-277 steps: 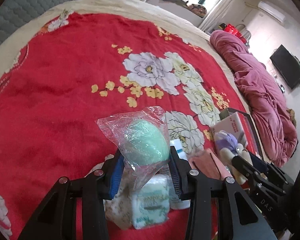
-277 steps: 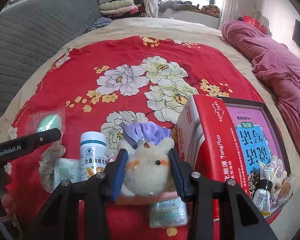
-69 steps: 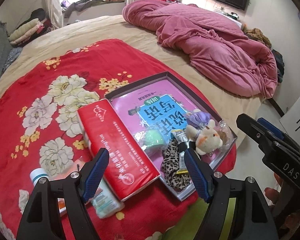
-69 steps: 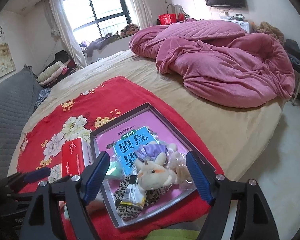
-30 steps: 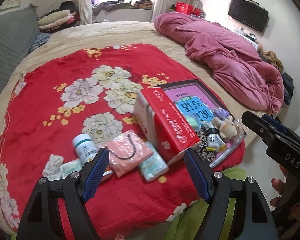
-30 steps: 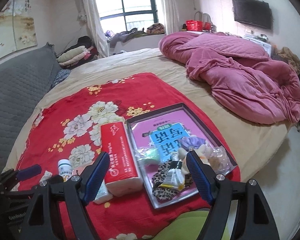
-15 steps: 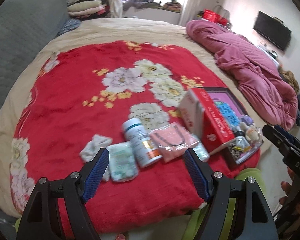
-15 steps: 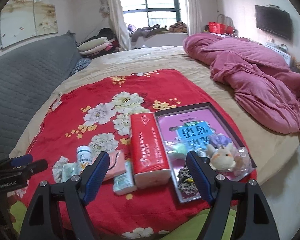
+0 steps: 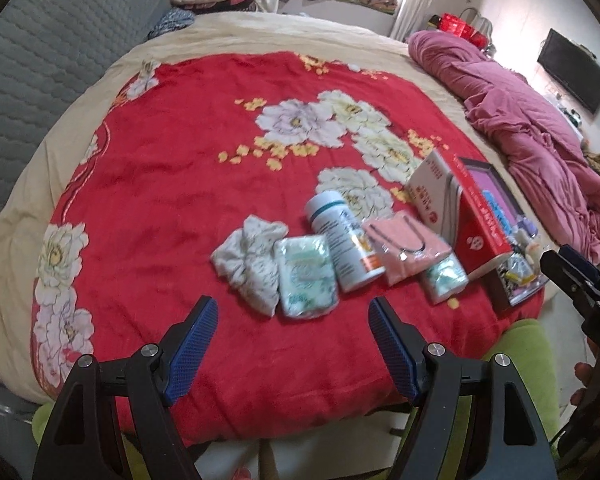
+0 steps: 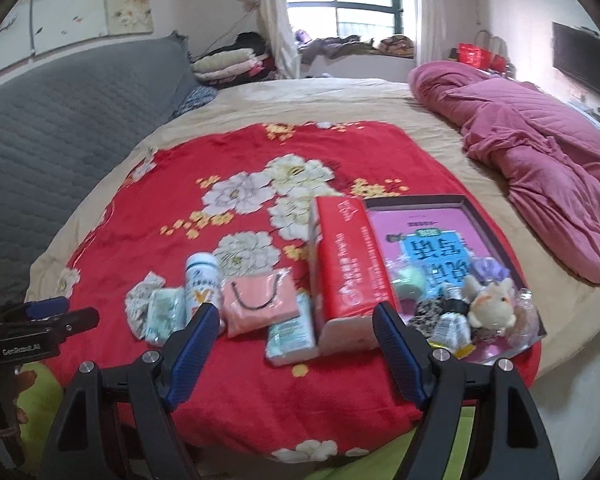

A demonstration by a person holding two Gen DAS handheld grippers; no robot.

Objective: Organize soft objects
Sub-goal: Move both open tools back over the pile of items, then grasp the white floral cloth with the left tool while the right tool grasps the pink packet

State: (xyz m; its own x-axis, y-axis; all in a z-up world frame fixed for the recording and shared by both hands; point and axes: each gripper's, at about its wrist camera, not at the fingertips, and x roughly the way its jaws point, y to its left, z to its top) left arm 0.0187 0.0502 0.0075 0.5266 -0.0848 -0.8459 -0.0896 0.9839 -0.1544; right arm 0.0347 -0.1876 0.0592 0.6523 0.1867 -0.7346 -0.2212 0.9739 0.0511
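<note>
Left gripper (image 9: 290,346): jaws stand wide apart, nothing between the blue pads; it hangs over the near part of the red blanket (image 9: 172,184), pointing down at the row of loose items.
Right gripper (image 10: 296,350): jaws also spread wide and empty; above the near blanket edge, with the red tissue pack (image 10: 346,264) and the pink pouch (image 10: 260,300) beyond its tips.
Loose row, left to right: crumpled patterned cloth (image 9: 248,260), touching a green-printed soft pack (image 9: 306,278); white bottle (image 9: 342,242) lying on its side just beside that; pink pouch leaning on the bottle; a second small green pack (image 9: 444,276) against the tissue pack.
Tray (image 10: 496,236): shallow, dark-rimmed, pink printed liner, just to the right of the tissue pack and touching it.
Tray contents: all bunched in the near end — plush toy (image 10: 490,306), green ball in a clear bag (image 10: 410,280), purple fabric piece (image 10: 486,270), leopard-print cloth (image 10: 428,312), a small tube (image 10: 454,326). Far end of the liner bare.
Edges: tray's near corner sits at the blanket edge, close to the bed's edge.
Open room: broad flowered stretch of blanket behind the row; beige sheet (image 10: 340,100) further back; rumpled pink quilt (image 10: 540,148) to the right, well apart from the tray.
</note>
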